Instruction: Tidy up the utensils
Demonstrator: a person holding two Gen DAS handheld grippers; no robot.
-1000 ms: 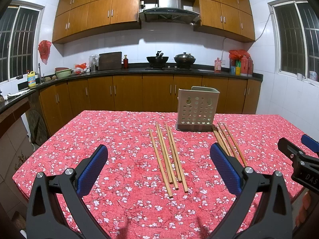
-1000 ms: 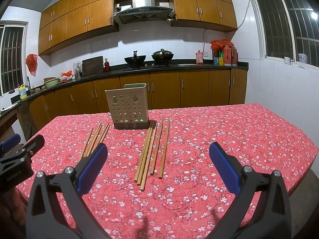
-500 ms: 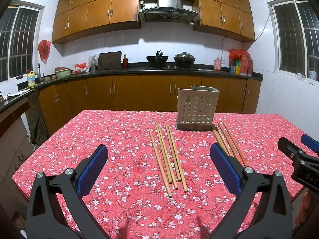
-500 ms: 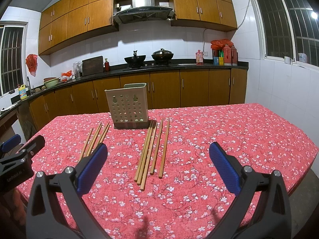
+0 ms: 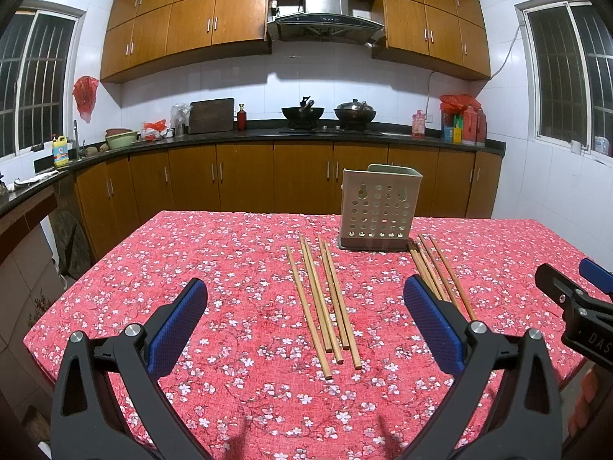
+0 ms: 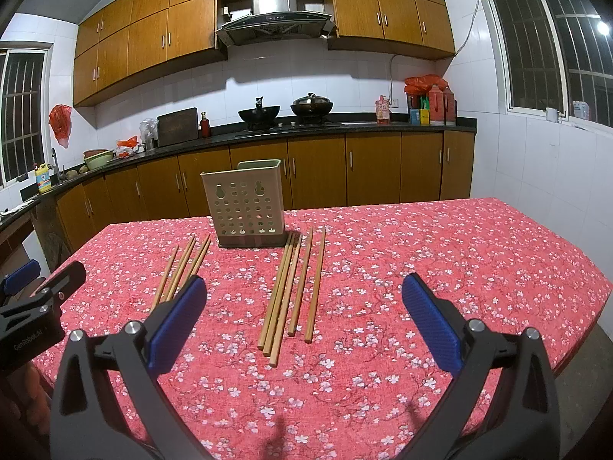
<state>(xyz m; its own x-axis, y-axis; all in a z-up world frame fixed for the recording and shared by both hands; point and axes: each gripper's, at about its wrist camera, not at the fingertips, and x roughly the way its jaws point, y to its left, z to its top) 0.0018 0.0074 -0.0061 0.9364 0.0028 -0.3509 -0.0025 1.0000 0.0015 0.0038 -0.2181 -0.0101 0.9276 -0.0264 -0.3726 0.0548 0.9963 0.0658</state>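
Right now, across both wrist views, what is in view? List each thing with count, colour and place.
Chopsticks, left group: five, wooden, flat on cloth.
Chopsticks, right group: five, wooden, flat on cloth.
Utensil holder: one, beige, perforated, upright between the groups at their far ends.
Tablecloth: one, red floral, covering table.
Woks: two, dark, on stove.
Left gripper: black, blue pads, open, holding nothing.
Right gripper: same, open, holding nothing.

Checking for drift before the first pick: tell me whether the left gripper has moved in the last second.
No. In the left wrist view the utensil holder and the chopsticks sit where they did against the left gripper, jaws wide open.
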